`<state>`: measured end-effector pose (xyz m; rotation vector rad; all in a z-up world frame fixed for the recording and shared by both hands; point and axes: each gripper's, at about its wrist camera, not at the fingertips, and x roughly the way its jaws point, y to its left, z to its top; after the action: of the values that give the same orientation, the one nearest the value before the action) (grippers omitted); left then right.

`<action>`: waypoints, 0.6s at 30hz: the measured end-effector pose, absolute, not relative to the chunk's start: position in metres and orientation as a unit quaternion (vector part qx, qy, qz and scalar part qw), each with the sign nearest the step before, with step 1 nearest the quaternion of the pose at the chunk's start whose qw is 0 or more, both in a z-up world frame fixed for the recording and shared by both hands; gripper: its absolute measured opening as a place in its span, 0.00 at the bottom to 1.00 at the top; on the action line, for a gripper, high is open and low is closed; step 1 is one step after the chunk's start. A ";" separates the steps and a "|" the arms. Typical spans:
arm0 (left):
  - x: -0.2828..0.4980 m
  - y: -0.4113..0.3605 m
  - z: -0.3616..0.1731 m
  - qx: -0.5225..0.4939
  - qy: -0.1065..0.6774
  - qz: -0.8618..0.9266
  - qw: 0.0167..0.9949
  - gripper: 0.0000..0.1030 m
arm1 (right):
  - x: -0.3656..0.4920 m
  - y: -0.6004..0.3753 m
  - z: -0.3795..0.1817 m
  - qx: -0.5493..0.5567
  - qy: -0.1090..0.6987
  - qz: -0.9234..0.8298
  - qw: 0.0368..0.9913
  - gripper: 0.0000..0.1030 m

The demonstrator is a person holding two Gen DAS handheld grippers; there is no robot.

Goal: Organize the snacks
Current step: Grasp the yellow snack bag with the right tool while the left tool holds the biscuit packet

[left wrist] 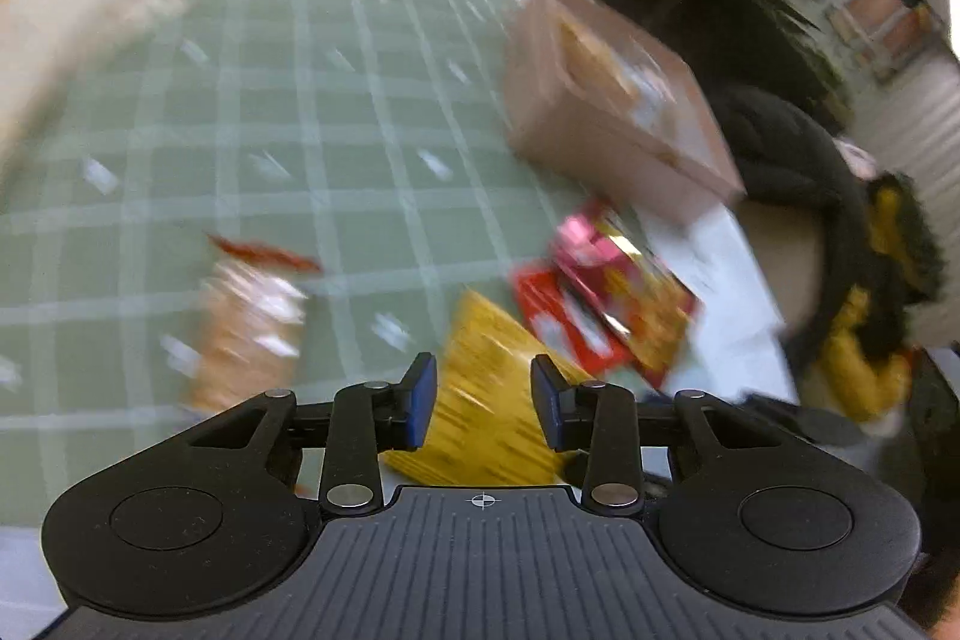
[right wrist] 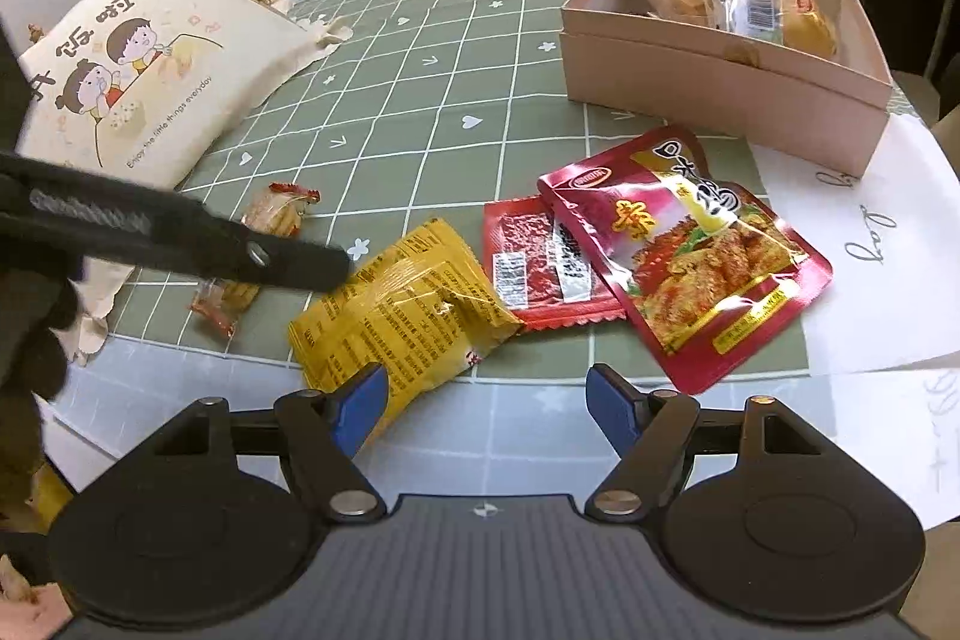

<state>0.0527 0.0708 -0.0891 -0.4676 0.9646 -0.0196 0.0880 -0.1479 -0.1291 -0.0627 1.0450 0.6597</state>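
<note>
Spreading across most of both views: green grid-patterned tablecloth (right wrist: pixel 420 58). Leaning at its left edge: cream cartoon-printed fabric bag (right wrist: pixel 150 64). Sitting at far right: open pink cardboard box (right wrist: pixel 720 100), holding wrapped pastries. Lying near the front edge: dark red foil chicken pouch (right wrist: pixel 708 244) overlapping flat red sachet (right wrist: pixel 528 256), touching crumpled yellow plastic snack packet (right wrist: pixel 396 316). Hovering above that packet, spread apart and gripping nothing: right gripper (right wrist: pixel 486 412). Hanging over the same packet, parted and empty, view blurring: left gripper (left wrist: pixel 485 403).
</note>
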 end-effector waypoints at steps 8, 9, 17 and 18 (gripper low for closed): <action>0.041 0.095 -0.093 -0.147 0.460 0.109 0.869 0.38 | 0.106 -0.110 -0.137 0.026 0.536 0.301 0.789 0.76; 0.040 0.099 -0.094 -0.152 0.460 0.113 0.867 0.38 | 0.108 -0.104 -0.138 0.029 0.537 0.303 0.787 0.76; 0.043 0.103 -0.105 -0.145 0.475 0.112 0.861 0.38 | 0.102 -0.069 -0.142 -0.056 0.496 0.295 0.815 0.78; 0.044 0.102 -0.107 -0.143 0.476 0.111 0.861 0.41 | 0.098 -0.070 -0.143 -0.063 0.493 0.298 0.815 0.78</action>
<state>0.0442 0.1016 -0.1067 -0.2996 0.9993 0.2319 0.0985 -0.0698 -0.1426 -0.1339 1.0514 0.6355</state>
